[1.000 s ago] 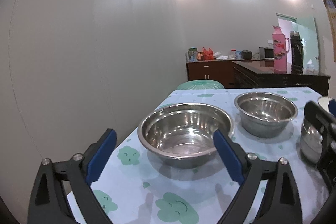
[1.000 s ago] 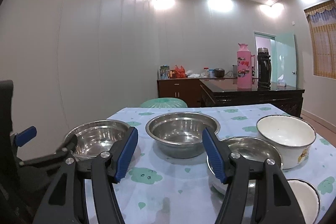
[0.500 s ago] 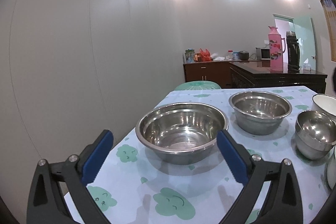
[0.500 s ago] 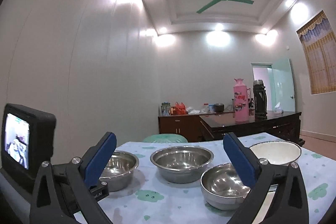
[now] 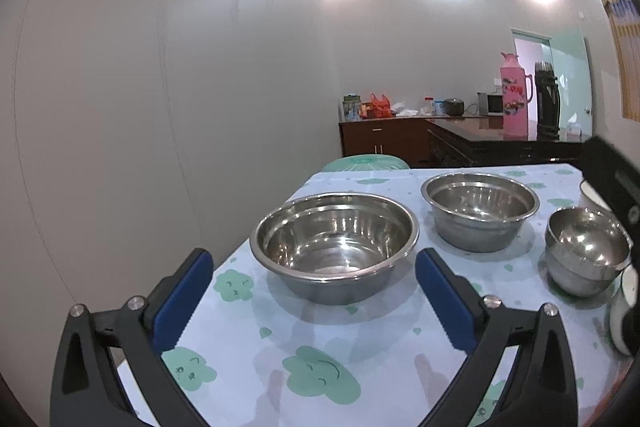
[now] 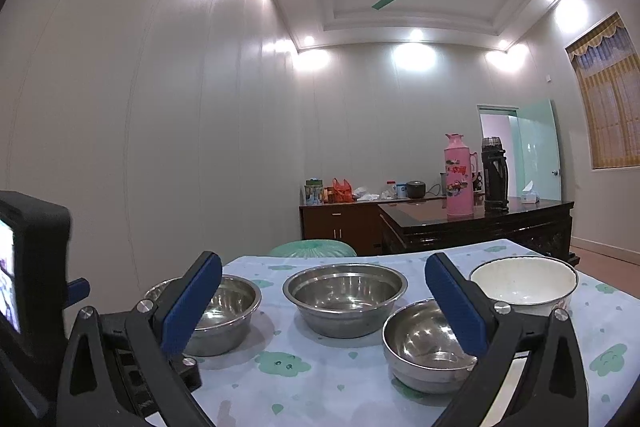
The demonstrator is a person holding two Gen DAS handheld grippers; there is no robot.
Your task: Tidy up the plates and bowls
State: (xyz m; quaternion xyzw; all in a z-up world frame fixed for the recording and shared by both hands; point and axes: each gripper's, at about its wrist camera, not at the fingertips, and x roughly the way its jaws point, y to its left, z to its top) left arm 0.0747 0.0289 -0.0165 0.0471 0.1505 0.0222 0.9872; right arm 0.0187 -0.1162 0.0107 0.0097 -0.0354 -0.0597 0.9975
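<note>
A large steel bowl [image 5: 334, 247] sits on the clouded tablecloth straight ahead of my open, empty left gripper [image 5: 312, 291]; it also shows in the right wrist view [image 6: 218, 311]. A medium steel bowl [image 5: 478, 213] [image 6: 344, 297] stands behind it to the right. A small steel bowl [image 5: 584, 255] [image 6: 424, 345] sits further right, partly behind one blue pad of my open, empty right gripper [image 6: 322, 301]. A white enamel bowl [image 6: 524, 285] stands at the right. A white plate's edge [image 5: 624, 311] shows at the left view's right border.
The table [image 6: 320, 383] abuts a white wall on the left. A green stool [image 6: 312, 249] stands beyond its far edge. A dark wooden counter [image 6: 460, 227] behind holds a pink thermos [image 6: 458, 179] and a black flask [image 6: 494, 173]. The left gripper's body and screen [image 6: 24, 275] fill the right view's left edge.
The right gripper has lifted and tilted up, and its jaws have opened wider. The left gripper has pulled back slightly and risen; the bowls have not moved.
</note>
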